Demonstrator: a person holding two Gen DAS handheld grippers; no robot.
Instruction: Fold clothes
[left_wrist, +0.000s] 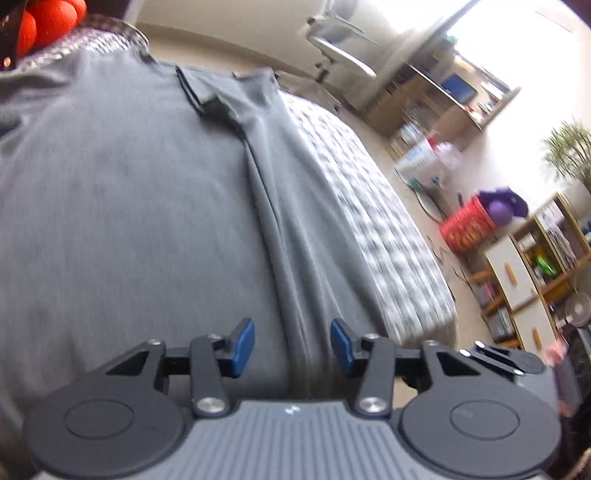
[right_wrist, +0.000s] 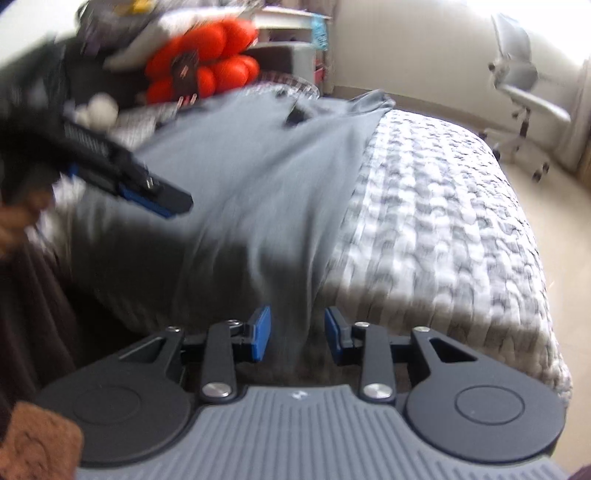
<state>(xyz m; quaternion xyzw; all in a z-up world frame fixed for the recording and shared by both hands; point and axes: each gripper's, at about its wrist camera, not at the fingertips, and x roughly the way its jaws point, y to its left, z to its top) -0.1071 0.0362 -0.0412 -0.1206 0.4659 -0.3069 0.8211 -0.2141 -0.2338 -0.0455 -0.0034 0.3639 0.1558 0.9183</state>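
The left tool (left_wrist: 292, 345) stood with its blue pads parted and nothing pinched between them, hovering just above a long fold ridge in the grey shirt (left_wrist: 122, 206). The right tool (right_wrist: 297, 338) was likewise parted to a middling gap, its pads clear of the cloth beneath, close to the shirt's near edge. From both tools the shirt ran away lengthwise up the bed (right_wrist: 443, 206), collar (left_wrist: 201, 94) at the far end near the orange cushion (right_wrist: 207, 72), so its long axis lay roughly in line with the way each tool pointed. In the right wrist view the left tool (right_wrist: 162, 203) hung over the middle of the shirt, further in. The next fold looked likely to turn on that ridge, which lay nearest the left tool, though blur kept its exact line uncertain.
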